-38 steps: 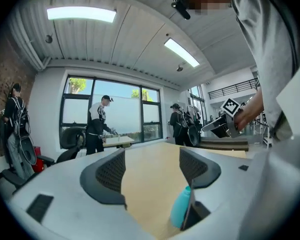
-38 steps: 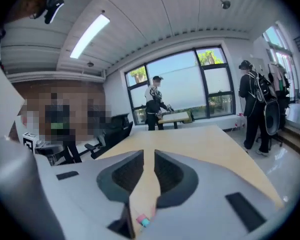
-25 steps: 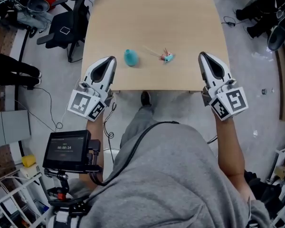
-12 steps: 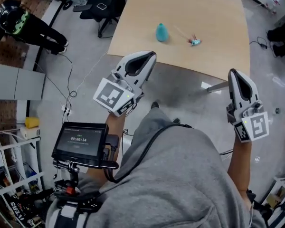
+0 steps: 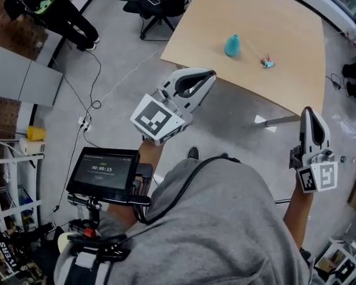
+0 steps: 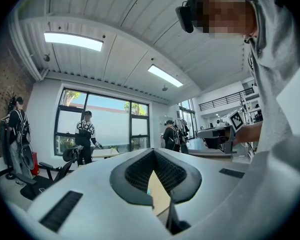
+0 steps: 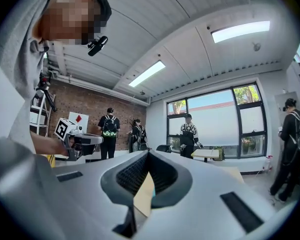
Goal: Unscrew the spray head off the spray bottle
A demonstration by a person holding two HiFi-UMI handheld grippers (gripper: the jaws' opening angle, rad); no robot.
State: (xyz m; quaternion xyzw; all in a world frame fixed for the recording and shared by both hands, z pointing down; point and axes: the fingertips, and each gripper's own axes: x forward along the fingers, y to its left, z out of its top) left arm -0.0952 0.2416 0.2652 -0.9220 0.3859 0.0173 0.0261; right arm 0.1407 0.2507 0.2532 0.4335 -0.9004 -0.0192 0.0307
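Desk (image 5: pixel 285 22) receded to upper right; left tongs (image 5: pixel 209 76) and right tongs (image 5: pixel 312 113) pressed together, empty; we judge spray head (image 5: pixel 267 62) off bottle (image 5: pixel 232 45).

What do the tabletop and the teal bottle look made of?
Tabletop: light wood-look board, probably laminate, with a matte finish; the colour is an even pale tan. Teal bottle: likely smooth plastic, uniform in colour, though it is too small to be sure.

Surface (image 5: pixel 273 16): far edge cut off by the picture's top.
Bottle (image 5: pixel 232 45), mid-surface: neck too small to tell.
Spray head (image 5: pixel 266 62), near the right edge: parts too small to tell.
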